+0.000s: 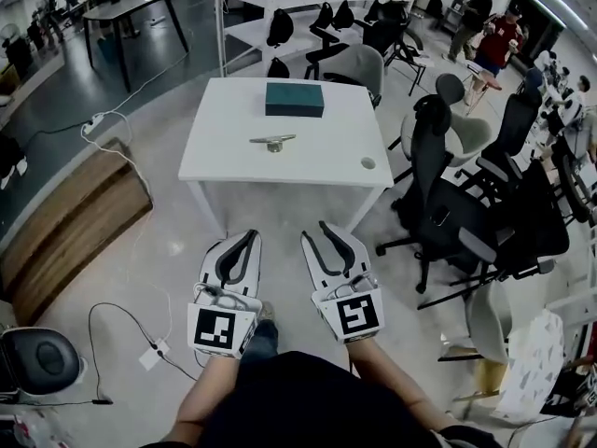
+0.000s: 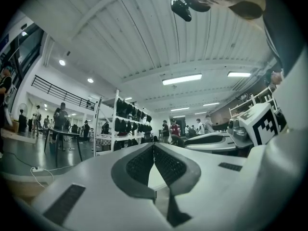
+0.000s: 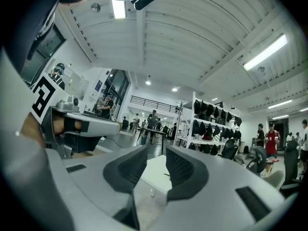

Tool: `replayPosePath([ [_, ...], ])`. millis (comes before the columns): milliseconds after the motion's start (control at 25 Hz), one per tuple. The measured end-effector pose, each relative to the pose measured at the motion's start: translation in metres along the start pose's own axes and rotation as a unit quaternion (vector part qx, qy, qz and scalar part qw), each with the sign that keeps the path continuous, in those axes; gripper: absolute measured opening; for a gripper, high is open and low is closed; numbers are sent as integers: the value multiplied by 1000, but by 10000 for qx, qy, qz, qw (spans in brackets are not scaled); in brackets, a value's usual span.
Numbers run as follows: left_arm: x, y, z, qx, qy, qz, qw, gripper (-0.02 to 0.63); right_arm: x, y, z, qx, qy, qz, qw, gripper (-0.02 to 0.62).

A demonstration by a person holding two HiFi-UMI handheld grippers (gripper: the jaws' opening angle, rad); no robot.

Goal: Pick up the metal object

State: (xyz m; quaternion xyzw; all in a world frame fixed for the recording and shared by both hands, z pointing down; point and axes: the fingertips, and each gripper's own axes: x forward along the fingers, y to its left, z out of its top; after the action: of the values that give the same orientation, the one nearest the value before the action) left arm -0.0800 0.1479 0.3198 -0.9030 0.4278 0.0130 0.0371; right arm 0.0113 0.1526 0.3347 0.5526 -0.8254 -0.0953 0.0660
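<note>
Hovering over the floor point(image 1: 168, 250) at the 6 o'clock side of the white worktop point(image 1: 224, 147), both tools are held low and side by side, each with its marker cube toward the person. The left tongs point(image 1: 250, 235) are closed, and the left gripper view shows the two dark ribbed pads meeting at the tip of the left tongs point(image 2: 153, 146) with nothing between them. The right tongs point(image 1: 314, 231) stand open. In the right gripper view a clear gap separates the pads of the right tongs point(image 3: 156, 150), and only the pale worktop point(image 3: 154, 174) shows through it, so they grip nothing.

The metal object point(image 1: 272, 141) lies flat near the middle of the worktop, at about 12 o'clock from both tongs and well apart from them. A dark green box point(image 1: 294, 99) sits at roughly 12 o'clock from the metal object, near the far edge and not touching it. A small round item point(image 1: 367, 163) rests toward 4 o'clock of the metal object, near the worktop's right edge. Black office chairs point(image 1: 438, 157) crowd the 3 o'clock side of the worktop, and a wooden platform point(image 1: 65, 231) lies at 9 o'clock.
</note>
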Motion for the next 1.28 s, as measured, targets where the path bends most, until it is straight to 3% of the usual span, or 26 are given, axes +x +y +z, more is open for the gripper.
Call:
replayPosePath([
  [400, 75, 92, -22, -95, 108, -260, 9996, 26, 119, -16, -27, 140, 467, -180, 9986, 115],
  [560, 95, 109, -30, -181, 208, -366, 9989, 26, 142, -23, -35, -159, 547, -171, 9982, 115],
  [960, 140, 125, -44, -297, 225, -447, 9983, 26, 187, -46, -55, 109, 818, -172, 9964, 115],
  [1120, 169, 141, -46, -241, 204, -350, 9989, 26, 218, -64, -73, -286, 904, -122, 9954, 115],
  [1280, 210, 158, -56, -167, 233, -306, 9991, 26, 257, -86, -100, -369, 1124, 53, 9930, 115],
])
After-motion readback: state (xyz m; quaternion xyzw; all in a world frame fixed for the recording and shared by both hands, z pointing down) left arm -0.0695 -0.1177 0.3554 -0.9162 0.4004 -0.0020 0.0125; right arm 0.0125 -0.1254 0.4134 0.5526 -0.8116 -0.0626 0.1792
